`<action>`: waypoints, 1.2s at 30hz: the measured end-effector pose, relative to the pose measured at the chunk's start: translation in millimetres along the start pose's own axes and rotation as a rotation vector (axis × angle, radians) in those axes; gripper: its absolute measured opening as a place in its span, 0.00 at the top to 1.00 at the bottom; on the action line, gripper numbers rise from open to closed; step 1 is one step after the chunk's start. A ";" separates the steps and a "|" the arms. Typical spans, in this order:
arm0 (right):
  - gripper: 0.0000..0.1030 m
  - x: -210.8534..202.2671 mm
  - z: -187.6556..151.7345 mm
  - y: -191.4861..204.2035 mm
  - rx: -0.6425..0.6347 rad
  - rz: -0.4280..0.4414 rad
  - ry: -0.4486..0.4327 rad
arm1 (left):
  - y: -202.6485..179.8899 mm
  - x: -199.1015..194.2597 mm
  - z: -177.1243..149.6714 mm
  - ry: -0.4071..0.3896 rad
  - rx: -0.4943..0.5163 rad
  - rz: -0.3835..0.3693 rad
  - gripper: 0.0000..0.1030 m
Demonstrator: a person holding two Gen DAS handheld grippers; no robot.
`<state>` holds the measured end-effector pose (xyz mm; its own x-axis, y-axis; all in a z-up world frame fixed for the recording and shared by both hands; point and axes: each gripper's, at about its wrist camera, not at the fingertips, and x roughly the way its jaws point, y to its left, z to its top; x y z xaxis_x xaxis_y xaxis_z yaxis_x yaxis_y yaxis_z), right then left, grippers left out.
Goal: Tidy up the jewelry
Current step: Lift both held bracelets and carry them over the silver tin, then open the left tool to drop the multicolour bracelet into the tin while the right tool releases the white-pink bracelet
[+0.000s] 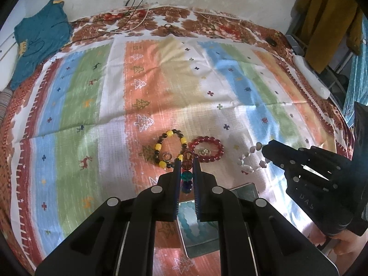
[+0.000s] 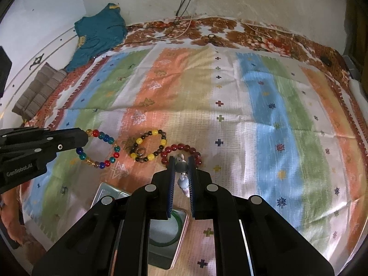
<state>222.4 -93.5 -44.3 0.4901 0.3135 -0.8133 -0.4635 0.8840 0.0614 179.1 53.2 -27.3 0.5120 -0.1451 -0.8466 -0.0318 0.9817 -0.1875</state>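
A multicoloured glass-bead bracelet [image 1: 186,172] is pinched between the closed left gripper [image 1: 186,161] jaws. A pale white-and-grey bead bracelet [image 2: 181,168] is clamped between the closed right gripper [image 2: 180,158] jaws.

You have a striped cloth [image 1: 161,87] of orange, green, blue and white, dotted with small crosses, trees and deer. On it, a yellow-and-brown bracelet [image 1: 171,148] lies just beside the dark red bracelet [image 1: 208,149]. Your black left gripper [image 1: 186,161] pinches multicoloured glass beads [image 2: 101,148]; a teal garment [image 1: 39,46] lies beyond the cloth.
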 end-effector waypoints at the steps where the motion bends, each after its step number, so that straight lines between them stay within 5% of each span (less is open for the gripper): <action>1: 0.88 -1.8 -0.8 1.0 -0.003 -0.001 -0.004 | 0.2 -0.2 -0.1 0.000 0.002 0.001 0.91; 36: 0.88 -48.3 -37.8 27.7 -0.073 0.026 -0.038 | -25.2 -48.1 -42.8 -0.074 0.043 -0.050 0.91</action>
<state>158.0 -97.3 -25.2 0.5045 0.3499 -0.7893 -0.5282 0.8482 0.0384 118.6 30.2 -3.2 0.5738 -0.1867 -0.7974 0.0313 0.9780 -0.2064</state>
